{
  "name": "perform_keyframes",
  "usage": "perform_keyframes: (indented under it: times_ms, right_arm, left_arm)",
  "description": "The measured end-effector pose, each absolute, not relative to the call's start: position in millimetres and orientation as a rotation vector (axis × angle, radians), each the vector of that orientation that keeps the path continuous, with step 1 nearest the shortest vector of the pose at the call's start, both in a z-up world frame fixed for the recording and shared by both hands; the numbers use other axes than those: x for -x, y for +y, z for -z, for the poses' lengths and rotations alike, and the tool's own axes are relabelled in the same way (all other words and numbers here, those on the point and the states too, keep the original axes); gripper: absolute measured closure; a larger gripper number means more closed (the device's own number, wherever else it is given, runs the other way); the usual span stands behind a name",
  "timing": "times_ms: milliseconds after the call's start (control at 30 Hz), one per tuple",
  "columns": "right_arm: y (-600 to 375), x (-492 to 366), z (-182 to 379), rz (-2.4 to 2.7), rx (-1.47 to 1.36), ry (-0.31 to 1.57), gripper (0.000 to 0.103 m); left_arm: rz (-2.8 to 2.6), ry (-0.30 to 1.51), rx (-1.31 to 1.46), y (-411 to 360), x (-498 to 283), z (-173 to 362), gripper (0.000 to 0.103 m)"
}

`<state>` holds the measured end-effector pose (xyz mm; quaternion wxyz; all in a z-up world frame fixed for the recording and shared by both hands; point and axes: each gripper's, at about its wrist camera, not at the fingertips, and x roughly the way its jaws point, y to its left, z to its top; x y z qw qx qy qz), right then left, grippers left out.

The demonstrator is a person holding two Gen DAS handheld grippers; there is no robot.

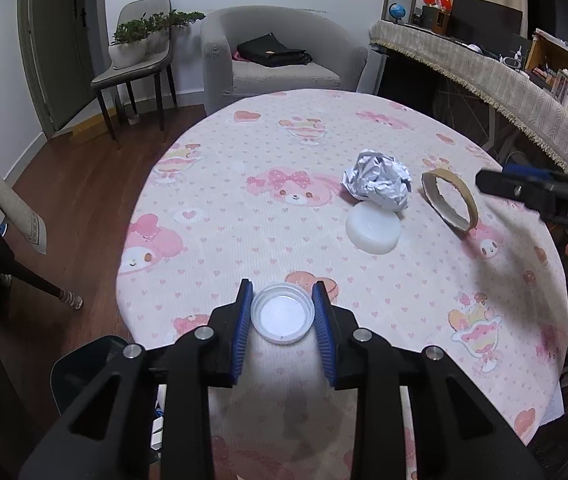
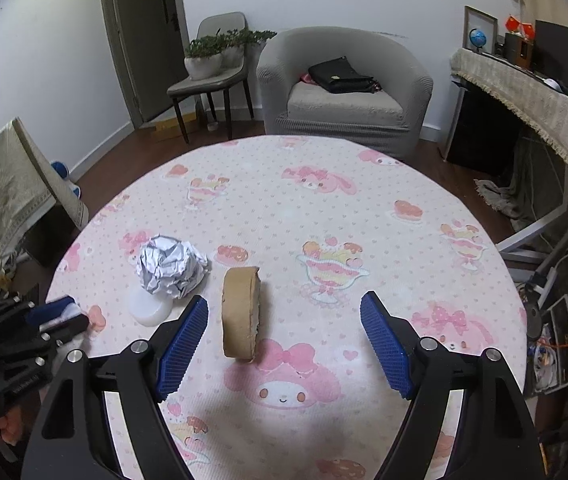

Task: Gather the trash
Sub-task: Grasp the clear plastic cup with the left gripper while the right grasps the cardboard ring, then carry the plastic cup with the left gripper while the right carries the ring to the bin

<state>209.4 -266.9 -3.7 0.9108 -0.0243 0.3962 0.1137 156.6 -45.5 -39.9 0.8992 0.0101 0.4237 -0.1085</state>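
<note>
Left gripper (image 1: 283,314) is clamped on a white plastic lid (image 1: 283,313), both blue pads bearing on opposite sides of the rim. The lid sits open side up between the fingers, apparently lifted off the round table (image 1: 212,216) with the pink cartoon cloth, though contact cannot be ruled out. Gripping across the diameter keeps the shallow part level and prevents it from slipping.

Right gripper (image 2: 284,336) is spread wide with nothing between its pads. Its opening straddles a cardboard tape core (image 2: 242,312), which stands on edge just ahead of the fingers and nearer the left pad than the right. The wide opening is judged to suit the core's width, so a closing stroke would bear on its two flat faces.

Ahead and to the left of the right gripper lie a crumpled foil ball (image 2: 171,266) and a white round puck-like piece (image 2: 149,307), touching one another. From the left gripper both lie ahead and to the right, with the core beyond them.

No trash receptacle can be positively identified in either view.
</note>
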Motion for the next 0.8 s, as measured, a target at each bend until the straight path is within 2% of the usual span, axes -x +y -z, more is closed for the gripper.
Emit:
perform_keyframes:
  times_ms: [267, 367, 433, 600, 633, 800]
  right_arm:
    - [-250, -213, 14, -0.264, 0.092, 0.847, 0.025]
    - [-243, -214, 20, -0.277, 0.109, 0.876, 0.04]
    - [-240, -215, 24, -0.284, 0.115, 0.895, 0.056]
    - [-232, -219, 33, -0.283, 0.127, 0.931, 0.073]
    - [-231, -219, 34, -0.276, 0.127, 0.937, 0.082]
    - [-226, -221, 28, -0.248, 0.117, 0.922, 0.085]
  left_arm:
    - [0.218, 0.861, 0.021, -34, -154, 31, 0.07]
    - [0.217, 0.857, 0.028, -31, -153, 28, 0.07]
    - [0.216, 0.854, 0.031, -29, -152, 27, 0.07]
    - [0.211, 0.846, 0.038, -20, -148, 22, 0.07]
    - [0.209, 0.844, 0.04, -18, -148, 22, 0.07]
    - [0.196, 0.832, 0.056, -2, -143, 16, 0.07]
